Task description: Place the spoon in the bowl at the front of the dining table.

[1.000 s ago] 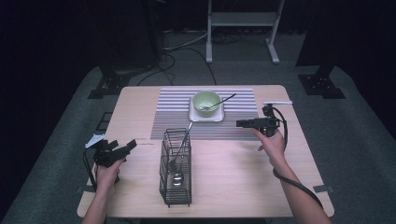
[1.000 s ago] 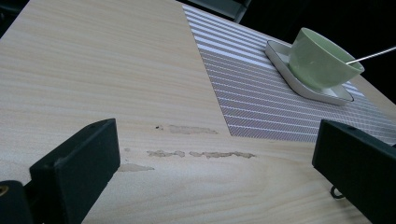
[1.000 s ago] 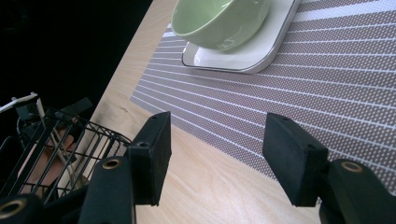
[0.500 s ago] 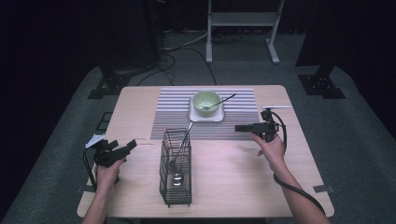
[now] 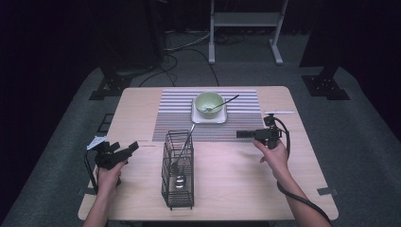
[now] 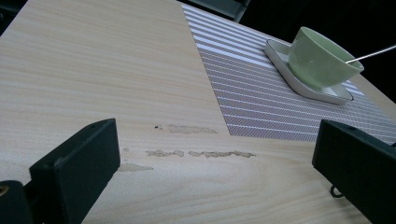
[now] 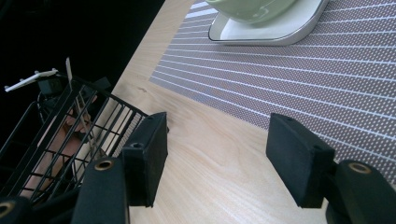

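Note:
A pale green bowl (image 5: 209,101) (image 6: 322,58) stands on a white square saucer (image 5: 208,118) (image 7: 271,30), with a thin metal utensil (image 5: 228,101) leaning in it. Both rest on a striped placemat (image 5: 175,118). In front of the mat stands a black wire basket (image 5: 178,170) (image 7: 56,135) holding a spoon (image 5: 180,178). My left gripper (image 5: 133,146) (image 6: 217,140) hovers at the table's left, open and holding nothing. My right gripper (image 5: 239,134) (image 7: 219,135) points left, just off the mat's near right corner. Its jaws have just been opening and stand open over bare wood.
Scuff marks (image 6: 201,153) mar the wood ahead of the left jaws. A white strip (image 5: 279,112) lies near the table's right edge. Behind the table a metal stand (image 5: 243,19) and cables sit on the dark floor.
My right gripper has drifted a little toward the near edge of the table. The left hand, basket and bowl have stayed put.

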